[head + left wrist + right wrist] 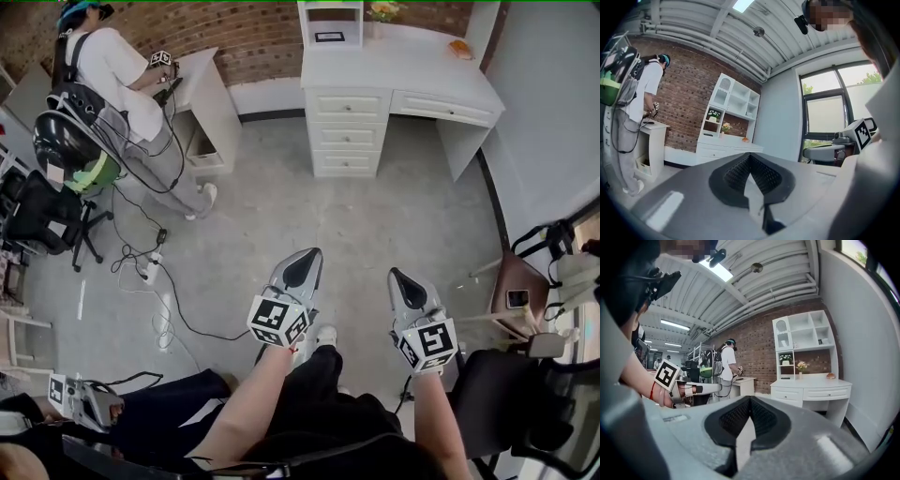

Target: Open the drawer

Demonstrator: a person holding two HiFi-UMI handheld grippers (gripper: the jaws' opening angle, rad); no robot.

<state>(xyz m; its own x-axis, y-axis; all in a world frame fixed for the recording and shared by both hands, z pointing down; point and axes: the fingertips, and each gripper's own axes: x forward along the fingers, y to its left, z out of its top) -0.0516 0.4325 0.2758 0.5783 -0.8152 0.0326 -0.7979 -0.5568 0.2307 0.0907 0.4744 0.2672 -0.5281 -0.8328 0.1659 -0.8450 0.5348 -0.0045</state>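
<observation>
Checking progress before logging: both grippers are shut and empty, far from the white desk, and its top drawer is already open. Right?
Not quite. The head view shows every drawer of the desk closed, none open. The rest stands: the left gripper and right gripper are shut, empty and far from it.

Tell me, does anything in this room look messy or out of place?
Only some clutter on the floor: black cables and a white power strip lie loose near the office chair at the left, untidy and easy to trip on. The white desk looks orderly, its drawers all shut.
</observation>
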